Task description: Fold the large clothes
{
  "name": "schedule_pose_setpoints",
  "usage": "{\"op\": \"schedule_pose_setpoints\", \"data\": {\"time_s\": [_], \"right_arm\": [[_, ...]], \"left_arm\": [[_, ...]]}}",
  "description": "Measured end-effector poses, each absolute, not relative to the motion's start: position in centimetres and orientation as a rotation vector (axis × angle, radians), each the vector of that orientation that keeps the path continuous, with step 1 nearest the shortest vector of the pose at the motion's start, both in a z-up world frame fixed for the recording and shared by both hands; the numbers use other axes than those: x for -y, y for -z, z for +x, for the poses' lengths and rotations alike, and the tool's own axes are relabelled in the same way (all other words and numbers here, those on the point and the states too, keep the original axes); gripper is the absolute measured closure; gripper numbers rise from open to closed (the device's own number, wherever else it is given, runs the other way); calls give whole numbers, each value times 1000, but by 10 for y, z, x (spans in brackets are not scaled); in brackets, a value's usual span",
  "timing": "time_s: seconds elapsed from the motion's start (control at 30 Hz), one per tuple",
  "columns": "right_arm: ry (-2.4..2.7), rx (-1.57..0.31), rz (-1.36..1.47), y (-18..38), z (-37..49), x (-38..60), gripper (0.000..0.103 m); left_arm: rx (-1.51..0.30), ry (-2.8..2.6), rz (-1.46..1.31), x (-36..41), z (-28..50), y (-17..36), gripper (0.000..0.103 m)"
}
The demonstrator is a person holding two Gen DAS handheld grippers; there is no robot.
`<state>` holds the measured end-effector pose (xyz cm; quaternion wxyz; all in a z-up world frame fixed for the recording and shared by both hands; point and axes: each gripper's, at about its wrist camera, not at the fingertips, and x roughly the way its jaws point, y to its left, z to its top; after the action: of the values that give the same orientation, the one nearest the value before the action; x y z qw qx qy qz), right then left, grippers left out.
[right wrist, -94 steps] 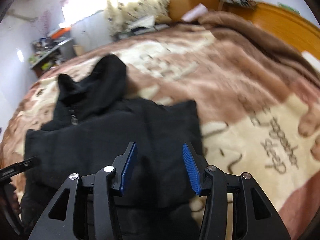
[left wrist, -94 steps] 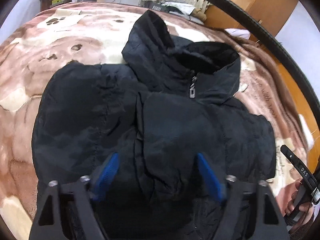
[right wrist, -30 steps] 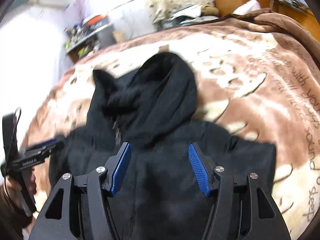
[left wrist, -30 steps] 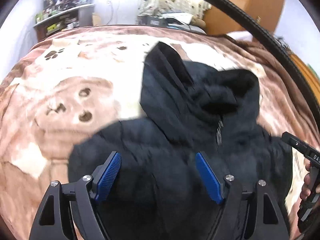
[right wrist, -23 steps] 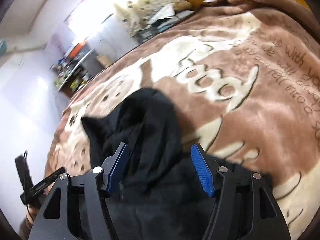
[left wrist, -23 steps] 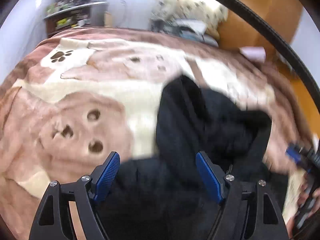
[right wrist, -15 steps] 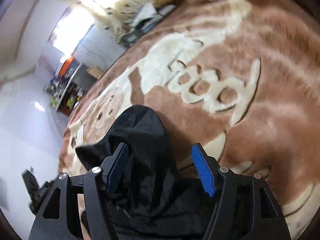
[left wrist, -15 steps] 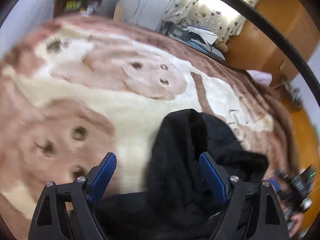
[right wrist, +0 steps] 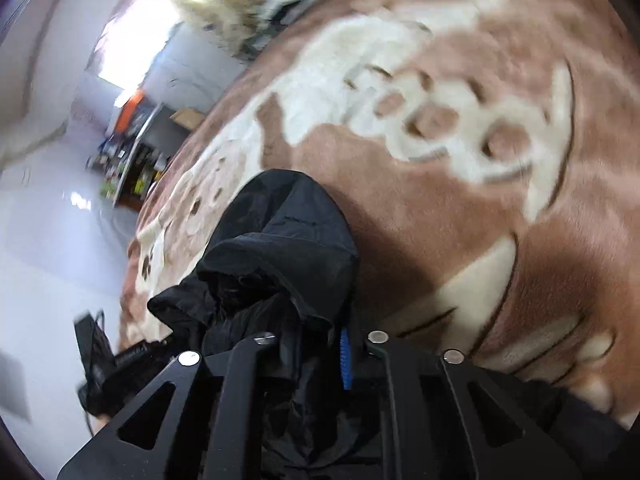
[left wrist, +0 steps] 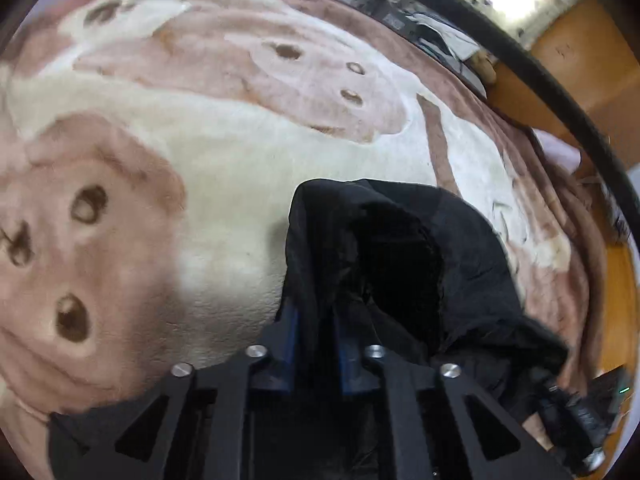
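A black hooded jacket lies on a bed. Its hood (left wrist: 460, 248) is bunched and open toward me in the left wrist view. My left gripper (left wrist: 314, 320) is shut on the hood's left edge, with black fabric pinched between the blue pads. In the right wrist view the hood (right wrist: 288, 224) humps up ahead. My right gripper (right wrist: 316, 336) has its jaws closing on the hood's right edge, fabric pressed between them and one blue pad (right wrist: 344, 360) showing. The jacket's body is hidden beneath both grippers.
A brown and cream plush blanket (left wrist: 200, 140) with bear faces and lettering (right wrist: 440, 128) covers the bed. A cluttered shelf (right wrist: 132, 160) stands by the far wall. A wooden wardrobe (left wrist: 580, 60) and piled items (left wrist: 420, 28) lie beyond the bed's head.
Both grippers moved from over the jacket's body up to the hood and sank toward it. Both went from wide open to shut on the hood's edges.
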<state>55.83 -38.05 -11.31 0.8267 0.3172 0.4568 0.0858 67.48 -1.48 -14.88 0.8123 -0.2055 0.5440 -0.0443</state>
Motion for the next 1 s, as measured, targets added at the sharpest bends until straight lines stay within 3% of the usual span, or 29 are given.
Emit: {"op": "schedule_pose_setpoints", "data": {"time_s": [0.43, 0.67, 0.77, 1.0], "right_arm": [[-306, -773, 313, 52, 453, 347, 92], [-312, -811, 85, 67, 385, 328, 85], [-305, -838, 151, 72, 370, 336, 79], [-162, -921, 283, 96, 341, 374, 79]], "left_arm": [[-880, 290, -373, -9, 555, 68, 97], [-927, 256, -412, -41, 494, 93, 96], [-945, 249, -508, -57, 472, 102, 96], [-987, 162, -535, -89, 441, 115, 94]]}}
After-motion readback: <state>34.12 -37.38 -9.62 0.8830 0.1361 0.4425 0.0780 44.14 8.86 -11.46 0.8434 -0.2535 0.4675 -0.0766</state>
